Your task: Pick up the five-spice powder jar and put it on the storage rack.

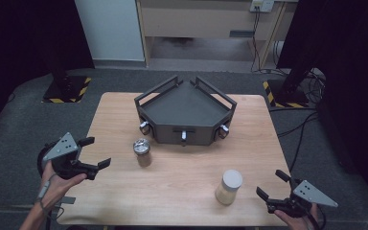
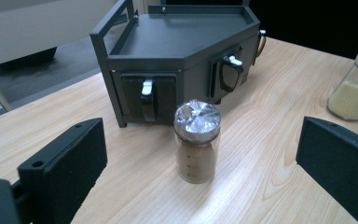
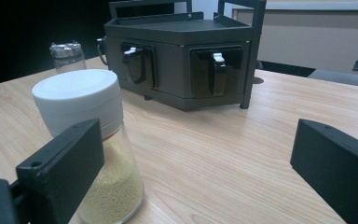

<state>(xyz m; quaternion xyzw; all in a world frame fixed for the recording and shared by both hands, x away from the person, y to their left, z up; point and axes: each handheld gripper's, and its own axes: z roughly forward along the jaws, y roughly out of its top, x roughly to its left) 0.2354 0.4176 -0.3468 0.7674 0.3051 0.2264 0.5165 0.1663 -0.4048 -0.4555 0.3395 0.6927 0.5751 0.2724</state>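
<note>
Right tool [image 1: 273, 184] at near counter [image 1: 182, 184] edge, jaws apart, nothing held; white-capped jar [image 1: 229, 187] just beside, upright, partly masked by one jaw in right gripper view. Left tool [image 1: 96, 152] spread wide, empty, facing silver-capped jar [image 1: 142, 152], upright, near dark rack [image 1: 186, 114]. Rack's far side cut off; jar contents hard to identify.

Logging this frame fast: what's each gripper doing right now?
Left gripper: open, holding nothing, facing the silver-capped jar.
Right gripper: open, holding nothing, beside the white-capped jar.
</note>
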